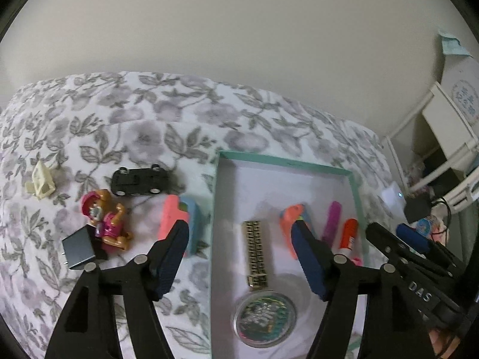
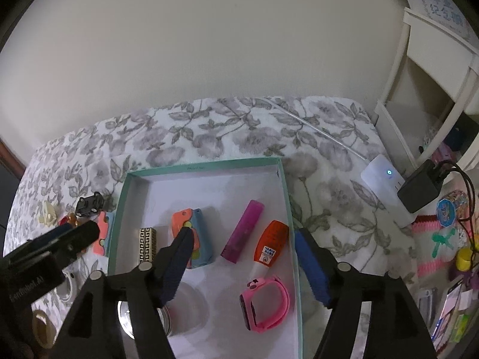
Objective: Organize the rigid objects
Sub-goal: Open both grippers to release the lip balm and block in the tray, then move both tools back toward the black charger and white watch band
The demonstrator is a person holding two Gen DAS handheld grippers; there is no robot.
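Note:
A teal-rimmed box [image 1: 287, 161] [image 2: 206, 166] lies on the floral bedspread. It holds a gold patterned bar [image 1: 256, 254] [image 2: 147, 246], an orange-and-blue toy [image 1: 292, 224] [image 2: 194, 239], a purple tube [image 1: 332, 220] [image 2: 244, 230], an orange glue stick [image 1: 348, 236] [image 2: 271, 243], a pink watch [image 2: 265, 302] and a round clear case [image 1: 265, 318]. Left of the box lie another orange-and-blue toy [image 1: 179, 218], a black toy car [image 1: 139, 181], a pup figure [image 1: 104, 220], a grey charger [image 1: 78, 249] and a cream piece [image 1: 42, 181]. My left gripper [image 1: 239, 260] is open above the box's left wall. My right gripper [image 2: 242, 260] is open over the box.
A white power strip [image 2: 386, 185] with a black adapter [image 2: 420, 190] lies to the right of the box. White shelving [image 2: 425, 89] stands at the far right with colourful clutter [image 2: 449, 239] below. A tape roll [image 2: 42, 326] lies at the lower left.

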